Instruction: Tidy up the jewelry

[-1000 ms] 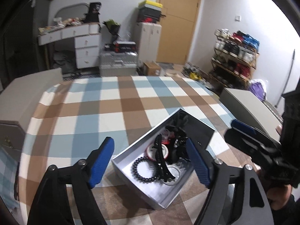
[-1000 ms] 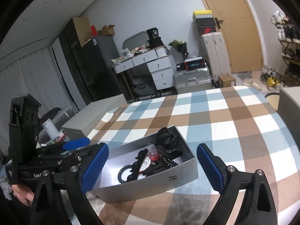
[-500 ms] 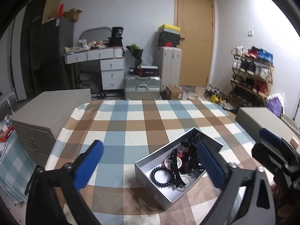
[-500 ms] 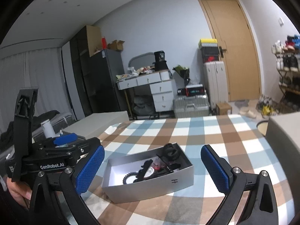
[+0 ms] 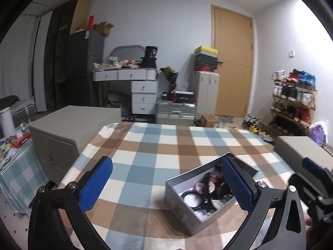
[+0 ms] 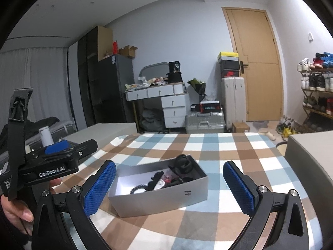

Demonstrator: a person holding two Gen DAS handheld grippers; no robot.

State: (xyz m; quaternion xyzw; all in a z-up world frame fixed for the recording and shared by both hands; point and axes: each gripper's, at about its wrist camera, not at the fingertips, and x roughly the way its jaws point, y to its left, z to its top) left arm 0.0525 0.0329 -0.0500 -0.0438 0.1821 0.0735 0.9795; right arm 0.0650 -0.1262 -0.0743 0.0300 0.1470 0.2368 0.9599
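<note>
A grey open box (image 6: 166,198) sits on the checked tablecloth, holding black hair clips, a beaded bracelet and red and white pieces. In the left wrist view the box (image 5: 183,206) lies at lower right, partly behind the right finger. My left gripper (image 5: 166,187) is open and empty, raised above and behind the box. My right gripper (image 6: 169,187) is open and empty, raised with the box between its fingers in view. The left gripper also shows at the left in the right wrist view (image 6: 62,154).
The table with the checked cloth (image 5: 158,145) fills the foreground. A grey cabinet (image 5: 68,129) stands at its left and another grey box (image 6: 312,162) at its right. Drawers, suitcases, a door and a shoe rack stand far behind.
Both grippers have lifted up and pulled back from the box. The views tilted up, showing more of the room. The box stayed in place.
</note>
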